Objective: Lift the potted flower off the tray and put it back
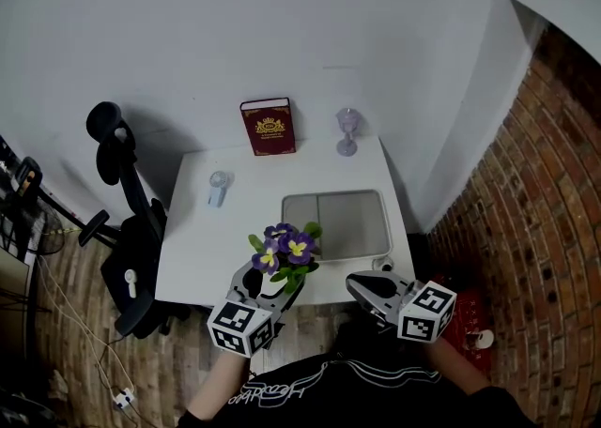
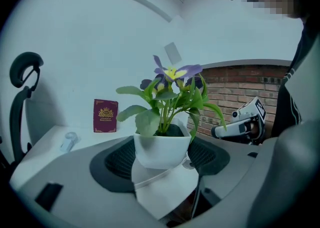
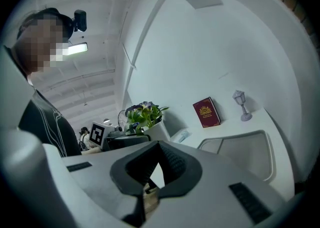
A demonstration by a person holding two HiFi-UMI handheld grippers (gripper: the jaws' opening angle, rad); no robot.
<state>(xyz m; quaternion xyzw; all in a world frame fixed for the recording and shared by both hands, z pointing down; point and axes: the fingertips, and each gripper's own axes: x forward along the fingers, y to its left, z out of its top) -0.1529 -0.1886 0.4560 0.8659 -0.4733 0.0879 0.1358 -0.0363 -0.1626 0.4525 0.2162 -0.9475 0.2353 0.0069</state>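
The left gripper (image 1: 278,285) is clamped on the white pot of the potted flower (image 2: 162,147), one jaw against each side. The purple and yellow blooms and green leaves stand upright above the jaws. The plant is off the tray (image 1: 336,196) and sits over the near edge of the worktop (image 1: 249,229), just left of the tray's near left corner. From the head view it seems to be held clear of the surface, though the leaves hide the pot's base there.

The right gripper (image 1: 364,287) hangs near the worktop's near right edge, apart from the pot, with its jaws drawn together at the tips and nothing between them.

The tray is a shallow grey rectangle on the right half of the worktop, with nothing in it. At the far edge a red book (image 1: 268,126) stands upright against the wall, and a small lamp-shaped ornament (image 1: 348,130) stands to its right. A small pale object (image 1: 218,188) lies on the left part of the worktop, too small to identify. A black office chair (image 1: 127,229) stands left of the worktop, and a brick wall (image 1: 535,182) rises on the right.
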